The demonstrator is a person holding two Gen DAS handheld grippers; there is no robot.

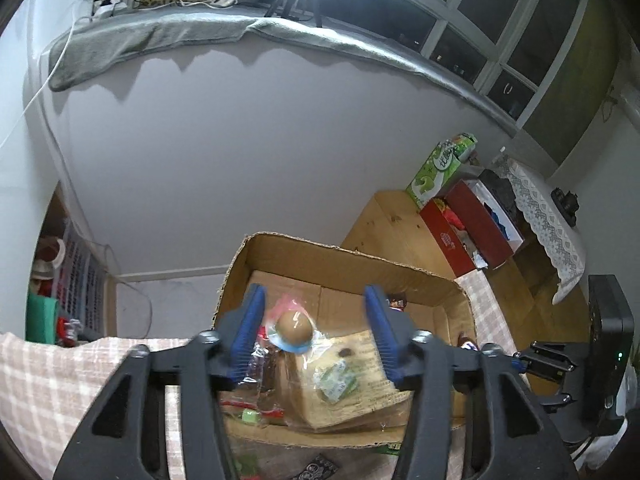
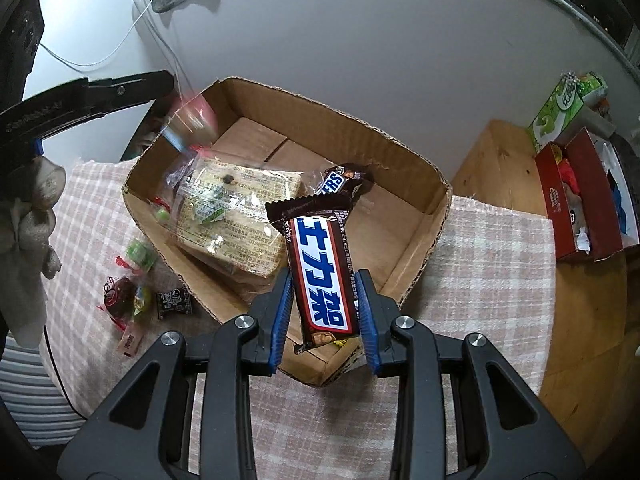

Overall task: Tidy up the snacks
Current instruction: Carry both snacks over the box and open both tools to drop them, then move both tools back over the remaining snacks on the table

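Observation:
An open cardboard box (image 2: 416, 208) stands on a pink checked cloth. Inside lie a clear bag of biscuits (image 2: 236, 216) and a Snickers bar (image 2: 340, 182). My right gripper (image 2: 322, 312) is shut on a second Snickers bar (image 2: 320, 268) and holds it above the box's near edge. My left gripper (image 1: 316, 332) is open above the box (image 1: 344, 264). A wrapped brown egg snack (image 1: 294, 328) with pink and blue packaging sits between its fingers, blurred in the right wrist view (image 2: 192, 120). I cannot tell if it touches them.
Several small candies (image 2: 136, 280) lie on the cloth (image 2: 492, 256) left of the box. A red box (image 2: 576, 200) and a green carton (image 2: 560, 112) stand on the wooden table (image 2: 496, 160) at the right. A grey wall is behind.

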